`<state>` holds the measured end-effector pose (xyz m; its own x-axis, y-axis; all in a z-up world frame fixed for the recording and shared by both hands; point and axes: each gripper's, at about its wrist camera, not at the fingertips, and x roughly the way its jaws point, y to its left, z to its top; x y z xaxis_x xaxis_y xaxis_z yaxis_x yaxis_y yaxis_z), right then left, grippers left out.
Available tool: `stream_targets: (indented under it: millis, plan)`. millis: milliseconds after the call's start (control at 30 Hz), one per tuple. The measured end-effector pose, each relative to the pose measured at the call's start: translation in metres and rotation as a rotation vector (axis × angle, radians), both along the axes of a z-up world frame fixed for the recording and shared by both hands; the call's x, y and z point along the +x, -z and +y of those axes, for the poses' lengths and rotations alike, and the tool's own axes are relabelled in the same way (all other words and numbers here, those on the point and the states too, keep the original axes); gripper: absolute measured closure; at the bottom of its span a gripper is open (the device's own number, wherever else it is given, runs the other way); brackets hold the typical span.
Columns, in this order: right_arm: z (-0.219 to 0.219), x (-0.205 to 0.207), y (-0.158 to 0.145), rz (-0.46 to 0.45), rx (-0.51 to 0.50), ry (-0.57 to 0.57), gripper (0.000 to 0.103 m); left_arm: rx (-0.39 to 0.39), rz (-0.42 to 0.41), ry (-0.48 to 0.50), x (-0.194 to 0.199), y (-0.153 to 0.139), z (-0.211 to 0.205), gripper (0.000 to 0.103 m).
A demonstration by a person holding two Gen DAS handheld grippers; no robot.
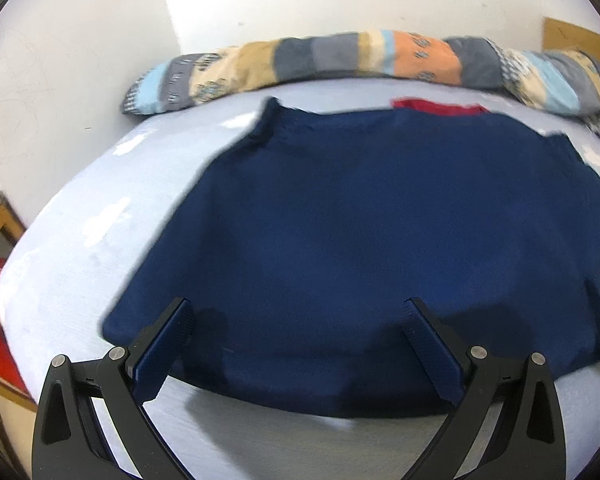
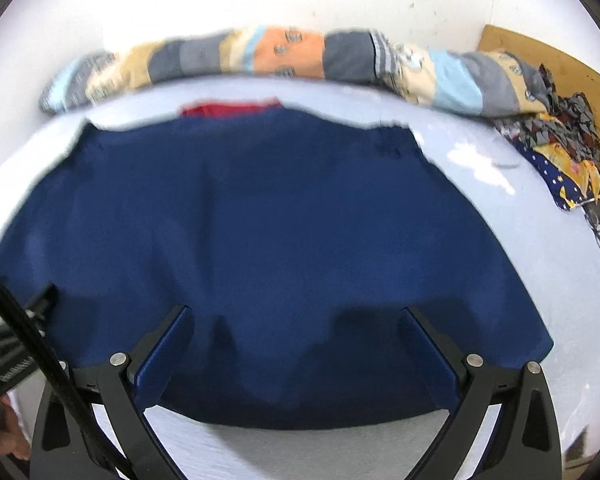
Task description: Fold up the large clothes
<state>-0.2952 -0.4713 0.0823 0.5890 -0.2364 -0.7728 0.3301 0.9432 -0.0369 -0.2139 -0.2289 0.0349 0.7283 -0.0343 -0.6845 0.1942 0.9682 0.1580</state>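
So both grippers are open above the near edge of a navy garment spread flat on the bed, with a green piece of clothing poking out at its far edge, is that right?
Not quite: the piece poking out beyond the navy garment's far edge is a red piece of clothing, not green, as both wrist views show. The rest holds: the left gripper and right gripper are open above its near edge on the bed.
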Motion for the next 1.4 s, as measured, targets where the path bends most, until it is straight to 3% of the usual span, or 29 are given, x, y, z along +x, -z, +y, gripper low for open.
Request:
stream_targets:
  millis: [67,167,233,333,433,633,833,900,967,1067,1133,1200,1400]
  plan:
    - [0.009,0.002,-0.007,-0.023,0.027,-0.055,0.0,-0.019,-0.011,-0.05,0.007,-0.006,0.015,0.0]
    - [0.026,0.012,0.001,0.004,0.134,-0.189,0.0,-0.026,0.063,-0.124,0.022,0.004,0.035,0.0]
    - [0.031,0.016,0.013,0.06,0.129,-0.192,0.001,-0.063,0.111,-0.138,0.028,0.011,0.044,0.0]
    - [0.025,0.022,0.026,0.113,0.165,-0.191,0.001,-0.071,0.097,-0.131,0.026,0.006,0.043,0.0]
    - [0.01,0.015,0.008,0.046,0.233,-0.167,0.005,-0.169,0.072,-0.129,0.025,-0.006,0.049,0.0]
    - [-0.048,0.016,-0.02,-0.005,0.267,-0.033,0.005,-0.185,0.058,-0.092,0.049,-0.03,0.041,0.0]
    - [-0.082,0.06,-0.04,0.037,0.235,-0.062,0.005,-0.17,0.067,-0.018,0.1,-0.043,0.016,0.0]
    - [-0.09,0.079,-0.036,0.046,0.229,-0.075,0.004,-0.191,0.111,0.007,0.122,-0.04,0.007,0.0]
    - [-0.103,0.095,-0.024,0.056,0.285,-0.085,0.004,-0.224,0.157,0.038,0.145,-0.033,-0.002,0.0]
    - [-0.128,0.122,0.005,0.083,0.389,-0.062,0.004,-0.216,0.21,0.054,0.176,-0.016,-0.015,0.0]
    - [-0.143,0.132,0.017,0.095,0.429,-0.043,0.004,-0.168,0.223,0.028,0.194,-0.003,-0.016,0.0]
    - [-0.161,0.137,0.022,0.102,0.413,-0.003,0.004,-0.112,0.238,0.005,0.209,0.008,-0.012,0.0]
    - [-0.214,0.12,0.033,0.187,0.289,0.209,0.005,-0.232,0.275,-0.127,0.223,0.004,0.028,0.0]
